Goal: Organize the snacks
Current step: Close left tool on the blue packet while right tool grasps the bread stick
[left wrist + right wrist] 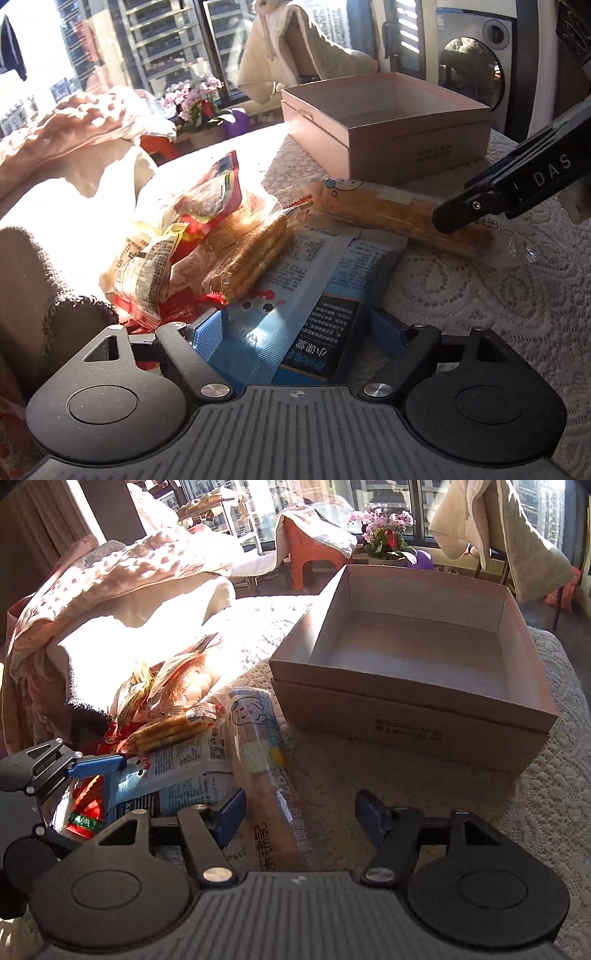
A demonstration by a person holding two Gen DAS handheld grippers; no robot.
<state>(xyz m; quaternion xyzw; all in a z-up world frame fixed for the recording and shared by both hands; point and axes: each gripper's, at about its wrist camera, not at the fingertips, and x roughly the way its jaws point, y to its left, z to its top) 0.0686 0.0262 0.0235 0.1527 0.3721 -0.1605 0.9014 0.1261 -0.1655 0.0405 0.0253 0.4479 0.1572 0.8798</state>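
Note:
A pile of snack packets lies on the lace tablecloth. My left gripper (301,328) is open, its blue pads on either side of a blue-and-white packet (317,291), not closed on it. Beside it lie a clear pack of crackers (251,254) and red-and-yellow packets (207,199). My right gripper (300,812) is open around the near end of a long clear-wrapped biscuit roll (258,746), which also shows in the left wrist view (388,210). An open, empty pink cardboard box (413,716) stands behind the roll.
The left gripper (99,768) shows at the left of the right wrist view. A chair draped with blankets (122,590) stands left of the table. Flowers (384,531), an orange stool and a window are beyond. The lace tablecloth (535,805) extends to the right.

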